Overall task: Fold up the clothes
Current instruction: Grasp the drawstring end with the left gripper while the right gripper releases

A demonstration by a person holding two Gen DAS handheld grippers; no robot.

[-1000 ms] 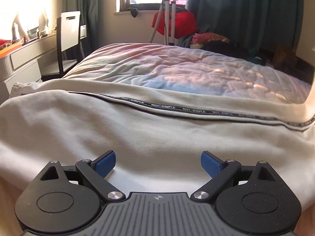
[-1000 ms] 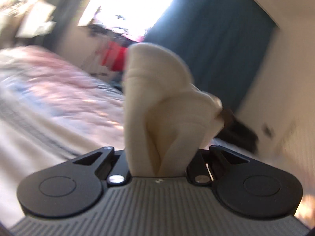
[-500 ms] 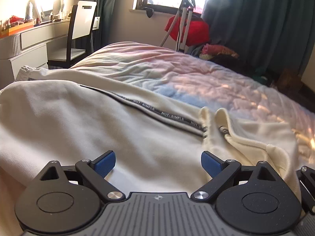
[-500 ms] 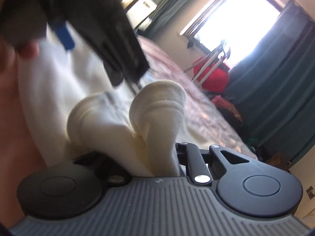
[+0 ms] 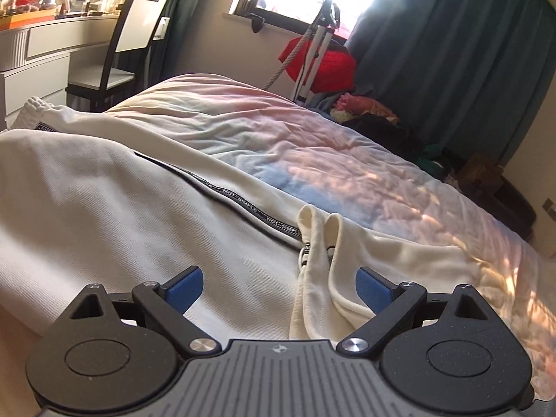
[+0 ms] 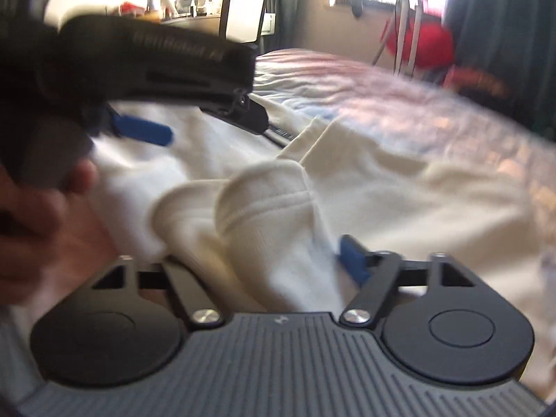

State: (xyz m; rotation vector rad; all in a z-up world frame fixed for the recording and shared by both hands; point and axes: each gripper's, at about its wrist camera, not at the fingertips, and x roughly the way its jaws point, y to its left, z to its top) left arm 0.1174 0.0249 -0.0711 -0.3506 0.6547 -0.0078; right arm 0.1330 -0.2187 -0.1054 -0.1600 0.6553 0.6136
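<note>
A cream zip-up hoodie (image 5: pixel 104 201) with a black lettered zipper band (image 5: pixel 243 205) lies spread on the bed. My left gripper (image 5: pixel 278 285) is open just above the hoodie's body, its blue pads (image 5: pixel 373 286) apart; the hood's folds lie between them, untouched. My right gripper (image 6: pixel 264 257) is open, with a bunched cream cuff (image 6: pixel 264 215) lying loose between its fingers. The left gripper (image 6: pixel 146 69) and the hand holding it show at upper left in the right wrist view.
The bed (image 5: pixel 365 166) has a pink and blue quilt. A white chair (image 5: pixel 128 52) and desk (image 5: pixel 41 48) stand at left. A tripod (image 5: pixel 312 41), a red bag (image 5: pixel 323 66) and a clothes pile (image 5: pixel 365 107) stand by dark curtains (image 5: pixel 451 52).
My right gripper brought the cuff down onto the hoodie and opened its fingers. My left gripper shifted toward the hood end, staying open.
</note>
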